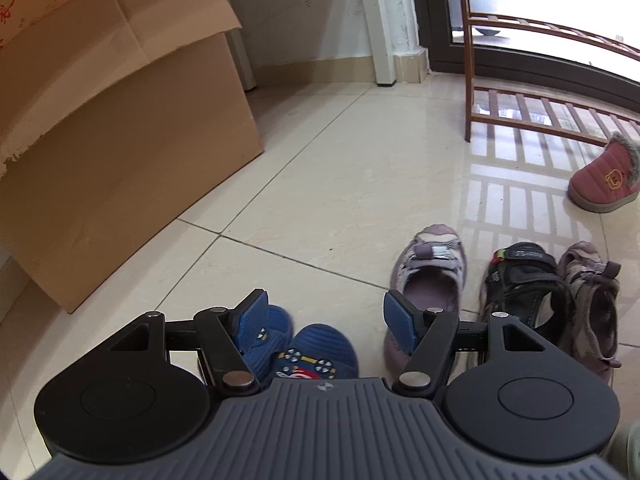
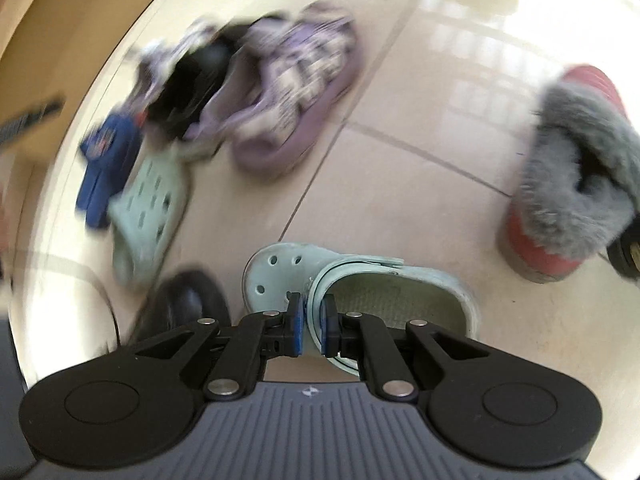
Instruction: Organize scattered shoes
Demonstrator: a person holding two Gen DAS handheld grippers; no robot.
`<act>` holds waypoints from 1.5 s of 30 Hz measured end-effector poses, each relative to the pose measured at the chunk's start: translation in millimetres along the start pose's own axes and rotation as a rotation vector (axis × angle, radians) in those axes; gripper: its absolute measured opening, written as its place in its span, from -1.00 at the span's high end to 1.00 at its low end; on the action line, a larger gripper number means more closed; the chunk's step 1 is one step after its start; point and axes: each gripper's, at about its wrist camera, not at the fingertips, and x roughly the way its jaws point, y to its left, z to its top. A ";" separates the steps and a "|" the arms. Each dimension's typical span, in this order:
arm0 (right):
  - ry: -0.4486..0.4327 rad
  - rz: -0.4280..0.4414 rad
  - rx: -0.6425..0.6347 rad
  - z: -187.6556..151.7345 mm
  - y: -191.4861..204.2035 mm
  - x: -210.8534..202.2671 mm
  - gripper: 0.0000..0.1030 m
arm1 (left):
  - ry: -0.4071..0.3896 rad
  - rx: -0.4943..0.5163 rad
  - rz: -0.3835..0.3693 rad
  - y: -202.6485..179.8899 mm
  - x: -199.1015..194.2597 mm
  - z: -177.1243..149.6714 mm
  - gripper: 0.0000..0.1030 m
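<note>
In the right wrist view my right gripper is shut on the rim of a mint green clog, held above the tiled floor. Its mate, a second mint clog, lies to the left beside a blurred pile of purple sandals, a black sandal and a blue slipper. In the left wrist view my left gripper is open just above two blue slippers. A purple sandal, a black sandal and another purple sandal lie to its right.
A large cardboard box stands at the left. A wooden shoe rack stands at the back right by a glass door, with a red fur-lined boot before it. Another red fur-lined boot lies at the right.
</note>
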 end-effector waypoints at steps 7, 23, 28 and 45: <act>-0.069 0.034 0.215 16.7 -11.9 11.8 0.86 | -0.014 -0.011 -0.059 -13.1 -7.2 4.0 -0.30; -0.157 -0.105 -0.109 37.8 21.6 -0.8 0.58 | 0.032 0.029 -0.099 -26.0 -6.6 -16.2 -0.32; -0.128 -0.173 -0.343 27.0 19.6 -0.2 0.36 | 0.064 0.102 -0.124 -16.4 -6.1 -33.3 -0.32; -0.034 -0.203 -0.690 15.5 20.9 35.1 0.02 | 0.150 0.339 -0.385 6.2 -5.3 -89.6 -0.28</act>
